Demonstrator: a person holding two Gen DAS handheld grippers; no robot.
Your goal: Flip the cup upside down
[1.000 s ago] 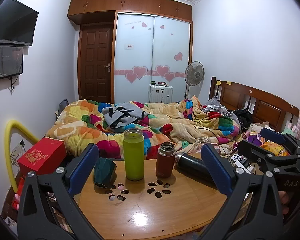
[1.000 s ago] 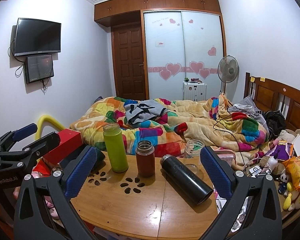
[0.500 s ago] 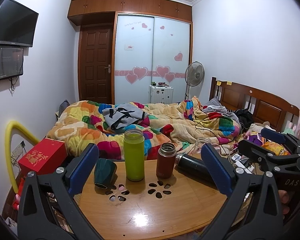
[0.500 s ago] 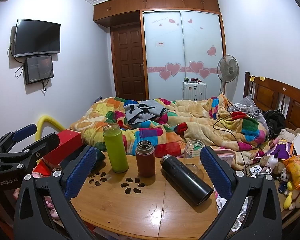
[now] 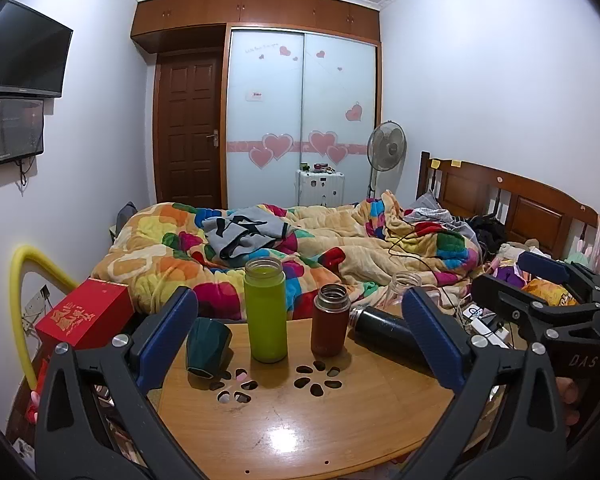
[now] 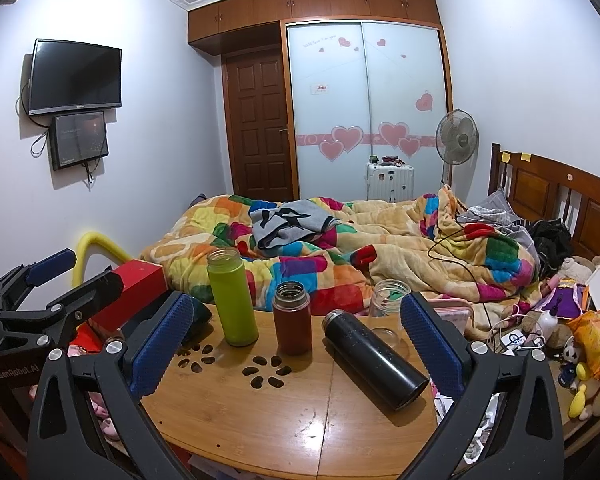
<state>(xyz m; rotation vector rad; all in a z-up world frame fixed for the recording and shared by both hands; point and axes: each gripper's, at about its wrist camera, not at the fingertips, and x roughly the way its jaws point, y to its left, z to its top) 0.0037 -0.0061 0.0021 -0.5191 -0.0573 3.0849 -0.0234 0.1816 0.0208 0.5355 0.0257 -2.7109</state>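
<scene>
Both the left claw [image 5: 300,336] and the right claw [image 6: 296,336] are spread apart and hold nothing. To flip the dark green cup [image 5: 205,346] well, I think the left claw should close on its side wall, lift it off the tabletop [image 5: 300,420], then turn.

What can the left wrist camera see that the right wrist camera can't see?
Only the left wrist view shows the whole dark green cup, tilted at the table's left edge; in the right view a tong finger hides almost all of it. Only the right wrist view shows the whole black flask lying on its side, plus the glass jar more fully. Both show the green bottle, the brown bottle and the wooden table.
</scene>
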